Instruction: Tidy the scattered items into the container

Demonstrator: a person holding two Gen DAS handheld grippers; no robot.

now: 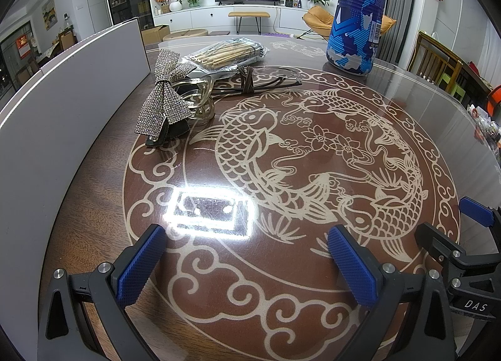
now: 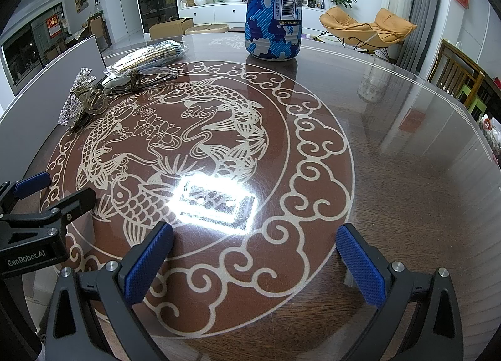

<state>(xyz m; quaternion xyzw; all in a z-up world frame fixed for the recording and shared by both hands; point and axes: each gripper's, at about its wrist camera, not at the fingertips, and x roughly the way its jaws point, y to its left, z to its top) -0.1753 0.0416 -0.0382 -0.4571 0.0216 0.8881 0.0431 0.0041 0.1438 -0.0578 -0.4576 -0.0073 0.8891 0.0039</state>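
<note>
A rhinestone bow hair clip [image 1: 162, 95] leans on a clear hair claw [image 1: 197, 98] at the far left of the round table. Just behind them lie folded glasses [image 1: 250, 79] and a plastic packet of wooden sticks [image 1: 225, 53]. A tall blue bottle [image 1: 357, 17] stands upright at the far side. The white container's wall [image 1: 62, 95] runs along the left. My left gripper [image 1: 247, 264] hovers open over the table's near part, holding nothing. My right gripper [image 2: 255, 264] is open too, with the bow [image 2: 75, 101], glasses [image 2: 141, 78], packet [image 2: 147, 54] and bottle [image 2: 274, 7] far ahead.
The glass-topped table [image 2: 407, 173] carries a fish pattern and a bright lamp glare [image 1: 209, 214]. The two grippers sit side by side: the right gripper [image 1: 454, 226] shows at the left view's edge. Wooden chairs [image 2: 460, 73] stand beyond the right rim.
</note>
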